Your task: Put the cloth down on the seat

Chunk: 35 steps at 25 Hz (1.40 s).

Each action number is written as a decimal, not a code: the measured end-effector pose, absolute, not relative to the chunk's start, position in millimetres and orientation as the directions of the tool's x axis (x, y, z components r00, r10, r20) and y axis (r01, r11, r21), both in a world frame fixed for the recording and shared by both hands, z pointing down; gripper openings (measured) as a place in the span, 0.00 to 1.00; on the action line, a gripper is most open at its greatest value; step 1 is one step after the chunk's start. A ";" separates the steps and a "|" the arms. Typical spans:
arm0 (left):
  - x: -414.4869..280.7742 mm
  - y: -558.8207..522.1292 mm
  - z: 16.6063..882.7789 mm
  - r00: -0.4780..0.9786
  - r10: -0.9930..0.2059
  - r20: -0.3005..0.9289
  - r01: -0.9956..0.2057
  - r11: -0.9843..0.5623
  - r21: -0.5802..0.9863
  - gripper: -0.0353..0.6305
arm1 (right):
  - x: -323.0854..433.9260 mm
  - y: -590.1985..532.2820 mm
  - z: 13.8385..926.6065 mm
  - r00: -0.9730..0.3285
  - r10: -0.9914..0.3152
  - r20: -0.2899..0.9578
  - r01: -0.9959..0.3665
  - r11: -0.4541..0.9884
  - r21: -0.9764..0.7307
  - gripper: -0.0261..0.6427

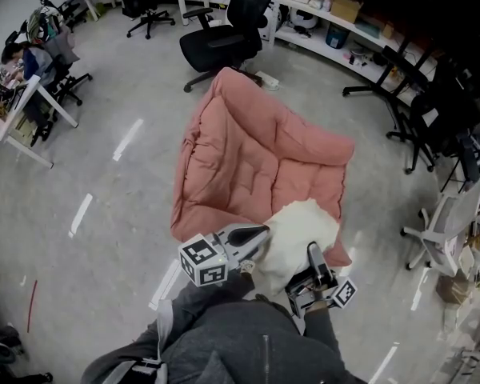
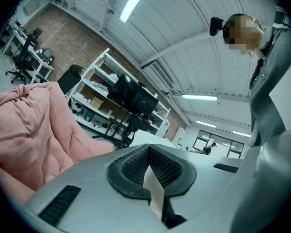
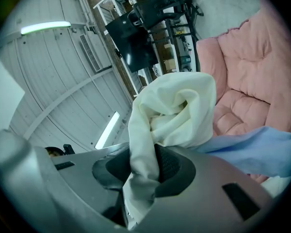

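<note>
Two claws meet over a cream cloth at the near edge of a pink padded seat that lies on an office floor. Much of the cloth's lower part is hidden in the head view, behind the claws and the grey jacket of the person who holds them, and it covers the seat's near corner. Whether the cloth rests on the padding or hangs just above it cannot be told.

The right claw is clamped on a thick band of the cloth, which rises out of its jaws and swells into loose folds straight ahead of it. The left claw is pressed together on a thin pale strip, seemingly the cloth's edge; its own view shows nothing more of the fabric. From above, the left claw's tip touches the bundle's left side and the right claw grips its lower right side, so the cloth sits between the two.

Bunched into a rounded heap, the cloth has no clear long axis from above. In the right gripper view its gripped band runs lengthwise away from the jaws, toward the seat beyond.

A strip of blue fabric crosses the right gripper view's lower right and is cut off at the frame's edge; what it belongs to is unclear. A black office chair stands behind the seat.
</note>
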<state>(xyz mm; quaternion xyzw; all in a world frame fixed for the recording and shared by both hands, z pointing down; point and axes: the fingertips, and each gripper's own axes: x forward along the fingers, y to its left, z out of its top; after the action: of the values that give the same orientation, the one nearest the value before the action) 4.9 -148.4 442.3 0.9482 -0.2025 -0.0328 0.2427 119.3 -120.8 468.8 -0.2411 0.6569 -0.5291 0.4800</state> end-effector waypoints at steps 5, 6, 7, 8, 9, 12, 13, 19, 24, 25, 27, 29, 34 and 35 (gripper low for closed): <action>2.4 -162.4 447.6 0.920 -0.388 0.060 -0.371 -0.808 0.459 0.06 | 117.2 -135.6 470.1 -0.413 -0.830 -0.375 0.200 0.319 -0.927 0.19; 1.6 -164.7 448.2 0.920 -0.387 0.061 -0.370 -0.809 0.457 0.06 | 116.9 -138.1 470.4 -0.410 -0.831 -0.377 0.201 0.321 -0.926 0.19; 0.6 -167.2 448.1 0.921 -0.385 0.060 -0.368 -0.809 0.458 0.06 | 116.4 -140.7 471.1 -0.406 -0.832 -0.379 0.202 0.322 -0.925 0.19; -0.7 -169.7 448.0 0.922 -0.383 0.058 -0.366 -0.810 0.459 0.06 | 115.5 -143.3 472.0 -0.401 -0.833 -0.380 0.203 0.324 -0.924 0.19; -2.3 -172.2 448.0 0.923 -0.380 0.057 -0.363 -0.810 0.460 0.06 | 113.7 -145.8 472.5 -0.397 -0.835 -0.381 0.203 0.325 -0.924 0.19; -7.5 -178.3 448.9 0.927 -0.371 0.060 -0.355 -0.811 0.465 0.06 | 105.5 -150.6 469.3 -0.391 -0.837 -0.383 0.203 0.327 -0.923 0.19; -7.9 -179.4 448.9 0.928 -0.367 0.059 -0.351 -0.811 0.468 0.06 | 104.0 -150.8 467.3 -0.389 -0.838 -0.384 0.202 0.329 -0.923 0.19; 1.4 -175.1 451.1 0.938 -0.346 0.033 -0.315 -0.807 0.500 0.06 | 111.0 -142.9 464.1 -0.370 -0.852 -0.370 0.188 0.321 -0.928 0.19; 6.9 -171.5 456.3 0.941 -0.336 0.035 -0.302 -0.789 0.536 0.06 | 119.1 -141.1 459.4 -0.356 -0.867 -0.349 0.183 0.302 -0.936 0.19; 7.1 -172.1 456.0 0.940 -0.339 0.035 -0.302 -0.784 0.543 0.06 | 120.2 -142.9 457.9 -0.357 -0.869 -0.343 0.180 0.296 -0.938 0.19; 5.6 -173.3 455.7 0.937 -0.347 0.033 -0.306 -0.774 0.555 0.06 | 120.4 -146.3 454.8 -0.364 -0.870 -0.331 0.174 0.286 -0.942 0.19; 1.3 -174.1 458.9 0.933 -0.357 0.033 -0.312 -0.762 0.567 0.06 | 118.3 -148.4 455.0 -0.372 -0.871 -0.320 0.170 0.275 -0.946 0.19; 1.1 -184.0 462.1 0.927 -0.375 0.024 -0.318 -0.748 0.582 0.06 | 123.1 -160.0 457.7 -0.377 -0.872 -0.312 0.181 0.261 -0.948 0.19; 3.4 -186.9 461.8 0.926 -0.377 0.026 -0.321 -0.748 0.581 0.06 | 125.4 -163.6 457.8 -0.379 -0.871 -0.311 0.184 0.258 -0.948 0.19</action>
<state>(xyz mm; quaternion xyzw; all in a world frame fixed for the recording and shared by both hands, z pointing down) 3.4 -186.9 461.8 0.9337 -0.1870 -0.0467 0.3016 125.4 -163.6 457.8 -0.2737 0.6276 -0.5440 0.4852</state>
